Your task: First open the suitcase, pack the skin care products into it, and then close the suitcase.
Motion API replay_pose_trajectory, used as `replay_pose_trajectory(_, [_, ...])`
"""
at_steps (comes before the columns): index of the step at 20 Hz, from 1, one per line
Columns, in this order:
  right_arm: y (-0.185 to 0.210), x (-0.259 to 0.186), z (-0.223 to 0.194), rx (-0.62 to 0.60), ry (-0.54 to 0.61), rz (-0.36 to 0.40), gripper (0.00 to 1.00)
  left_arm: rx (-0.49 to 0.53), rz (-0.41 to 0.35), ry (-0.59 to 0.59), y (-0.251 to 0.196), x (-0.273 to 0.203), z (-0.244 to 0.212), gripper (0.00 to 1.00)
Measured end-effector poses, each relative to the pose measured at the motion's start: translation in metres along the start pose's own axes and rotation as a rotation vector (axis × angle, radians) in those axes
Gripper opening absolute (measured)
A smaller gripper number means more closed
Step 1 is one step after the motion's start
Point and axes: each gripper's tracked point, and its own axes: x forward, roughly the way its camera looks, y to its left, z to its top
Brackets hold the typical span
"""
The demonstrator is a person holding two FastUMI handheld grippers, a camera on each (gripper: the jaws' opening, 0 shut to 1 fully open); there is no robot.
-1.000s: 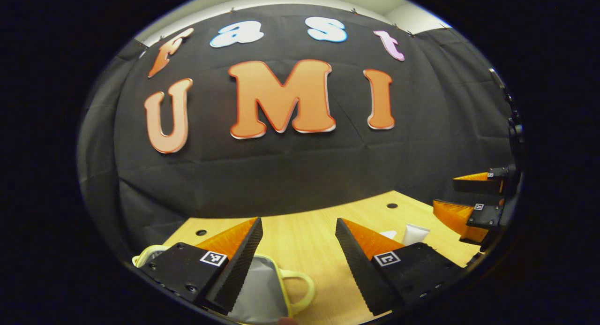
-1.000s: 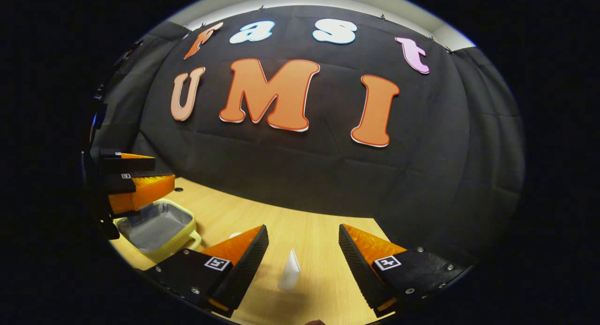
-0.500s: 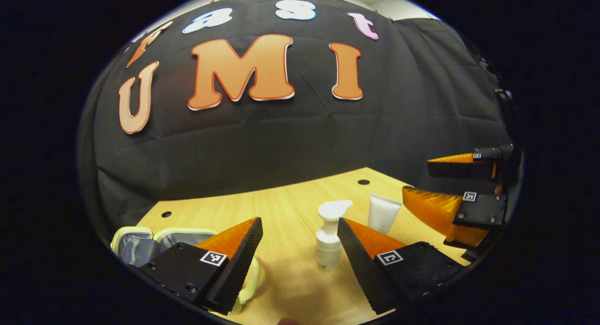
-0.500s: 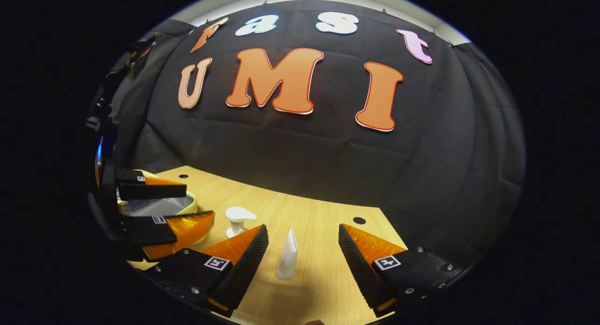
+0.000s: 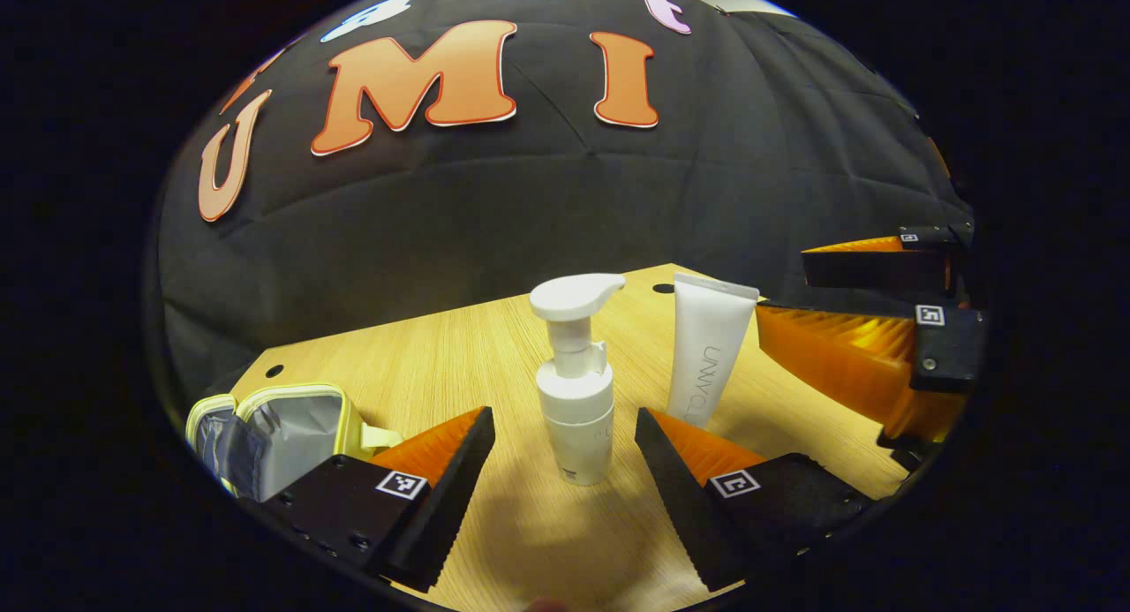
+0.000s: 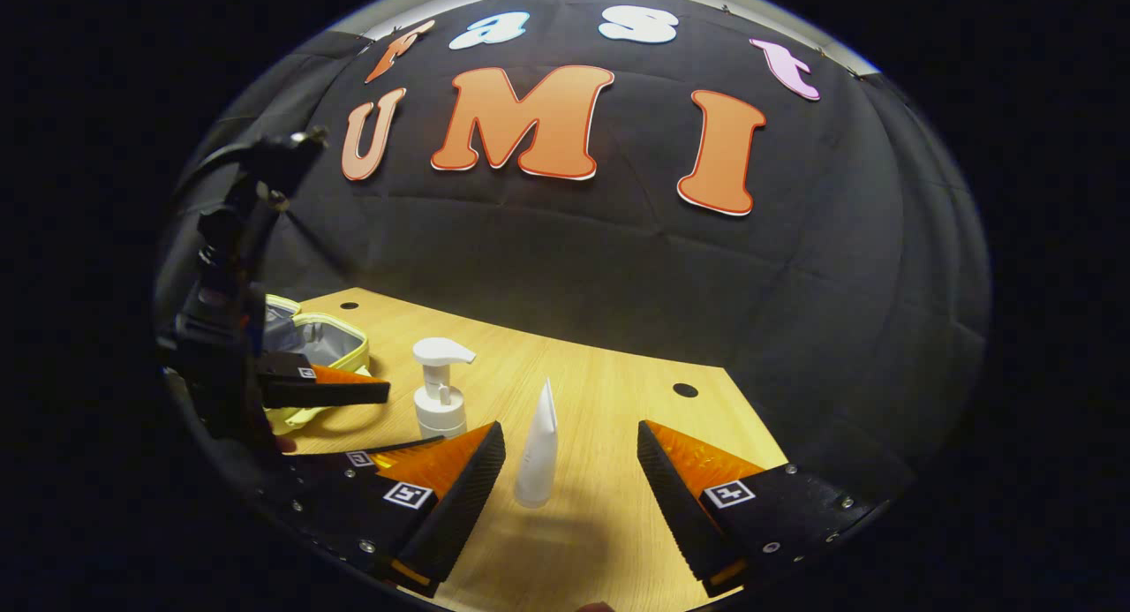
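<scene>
Left gripper (image 5: 563,435): jaws apart, nothing clamped. The pump bottle (image 5: 576,391) now stands upright between them, nearer than half a second ago. Right gripper (image 6: 569,453): jaws apart, with the white tube (image 6: 537,449) upright between them, untouched, closer than before. The open suitcase (image 5: 282,431) lies on the table (image 5: 424,365) left of the left jaws.

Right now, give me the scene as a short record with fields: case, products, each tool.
suitcase: small yellow suitcase, open, grey lining showing, on the wooden table
pump bottle: white pump bottle upright, between the left tool's fingers, not gripped
tube: white tube standing on its cap, ahead of the right tool, untouched
left tool: open
right tool: open
</scene>
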Motion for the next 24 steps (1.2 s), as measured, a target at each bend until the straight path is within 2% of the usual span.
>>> replay_pose_trajectory(6, [0.002, 0.002, -0.015, -0.011, 0.022, 0.014, 0.96, -0.034, -0.026, 0.064, -0.011, 0.029, -0.027, 1.00])
replay_pose_trajectory(7, [0.002, 0.003, -0.016, -0.004, 0.018, 0.013, 0.96, -0.028, -0.018, 0.066, -0.008, 0.032, -0.029, 0.99])
replay_pose_trajectory(8, [0.004, 0.005, -0.019, -0.001, 0.026, 0.020, 0.96, -0.024, -0.024, 0.073, -0.008, 0.037, -0.031, 0.91])
replay_pose_trajectory(13, [0.008, 0.014, -0.033, -0.019, 0.054, 0.039, 0.96, -0.020, -0.041, 0.108, -0.012, 0.055, -0.046, 0.86])
replay_pose_trajectory(14, [0.009, 0.016, -0.035, -0.022, 0.059, 0.043, 0.96, -0.017, -0.041, 0.104, -0.012, 0.059, -0.046, 0.70])
replay_pose_trajectory(15, [0.010, 0.020, -0.035, -0.021, 0.059, 0.047, 0.96, -0.014, -0.047, 0.097, -0.013, 0.058, -0.045, 0.64])
replay_pose_trajectory(19, [0.017, 0.037, -0.044, -0.023, 0.074, 0.074, 0.96, -0.037, -0.060, 0.109, -0.011, 0.042, -0.042, 0.59])
replay_pose_trajectory(24, [0.026, 0.053, -0.054, -0.035, 0.099, 0.114, 0.96, -0.062, -0.005, 0.077, 0.014, 0.011, -0.018, 0.58])
